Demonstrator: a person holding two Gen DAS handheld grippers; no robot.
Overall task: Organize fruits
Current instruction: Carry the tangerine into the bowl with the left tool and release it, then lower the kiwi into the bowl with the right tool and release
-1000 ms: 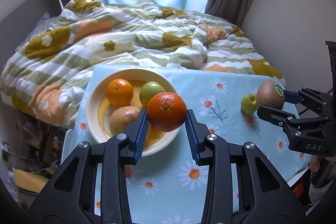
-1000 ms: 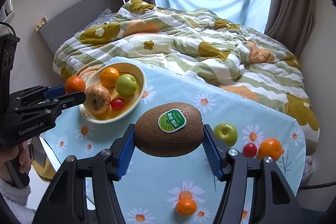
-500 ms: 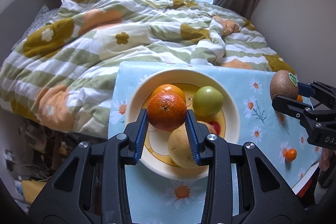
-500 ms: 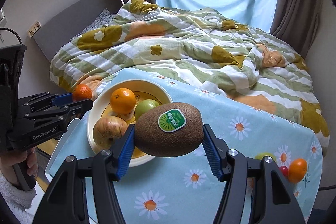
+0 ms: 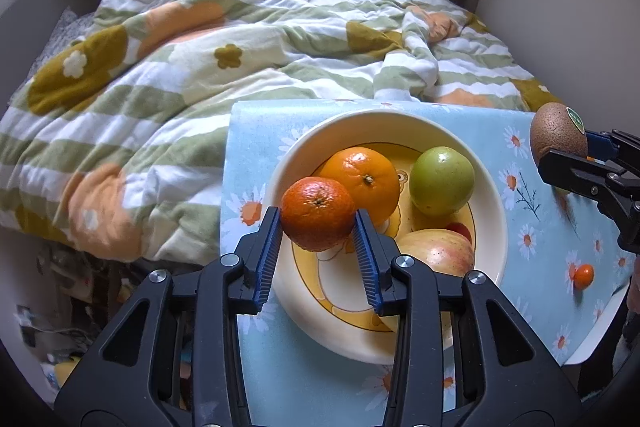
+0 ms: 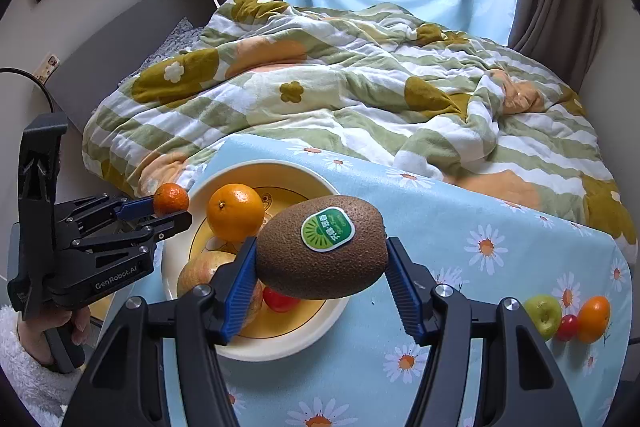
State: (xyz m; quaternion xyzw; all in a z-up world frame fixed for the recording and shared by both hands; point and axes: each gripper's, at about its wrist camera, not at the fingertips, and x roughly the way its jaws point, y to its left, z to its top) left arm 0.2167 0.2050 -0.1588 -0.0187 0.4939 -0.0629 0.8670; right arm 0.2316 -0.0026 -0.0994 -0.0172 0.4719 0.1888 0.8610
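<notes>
My left gripper [image 5: 317,227] clamps a mandarin [image 5: 317,213] above the bowl's [image 5: 384,125] left side, beside its orange [image 5: 362,181]. My right gripper [image 6: 320,269] pinches a stickered kiwi [image 6: 322,253] over the bowl's right rim.

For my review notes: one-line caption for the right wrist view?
Right gripper holds a stickered kiwi above the fruit bowl; left gripper carries a mandarin.
</notes>
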